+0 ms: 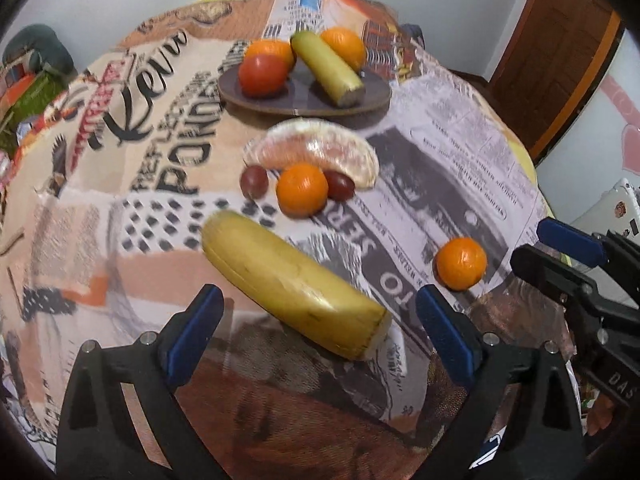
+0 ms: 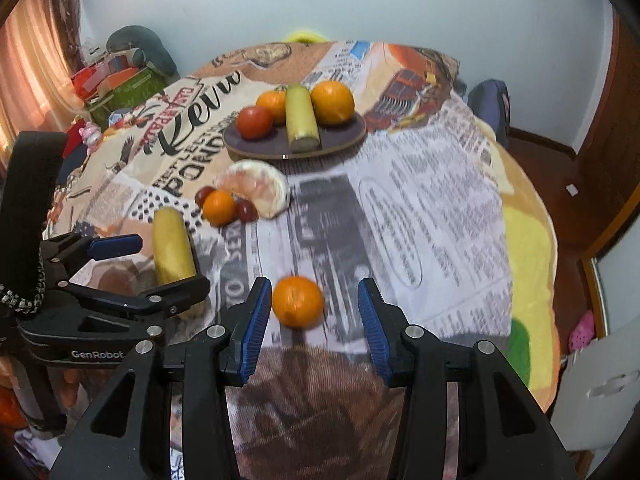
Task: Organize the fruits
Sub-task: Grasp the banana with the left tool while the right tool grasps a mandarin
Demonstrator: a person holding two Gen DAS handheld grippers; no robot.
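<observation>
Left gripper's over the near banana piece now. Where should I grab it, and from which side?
Grip the near banana piece across its middle, coming down from above, one pad on each long flank. It lies flat and diagonal on the tablecloth, so its narrow width probably fits the open left gripper. Both flanks look clear; the small orange sits beyond its far end.

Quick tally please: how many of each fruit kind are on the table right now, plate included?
Oranges: 4
Banana pieces: 2
Tomato: 1
Grapes: 2
Peeled citrus segment: 1
Total: 10
</observation>
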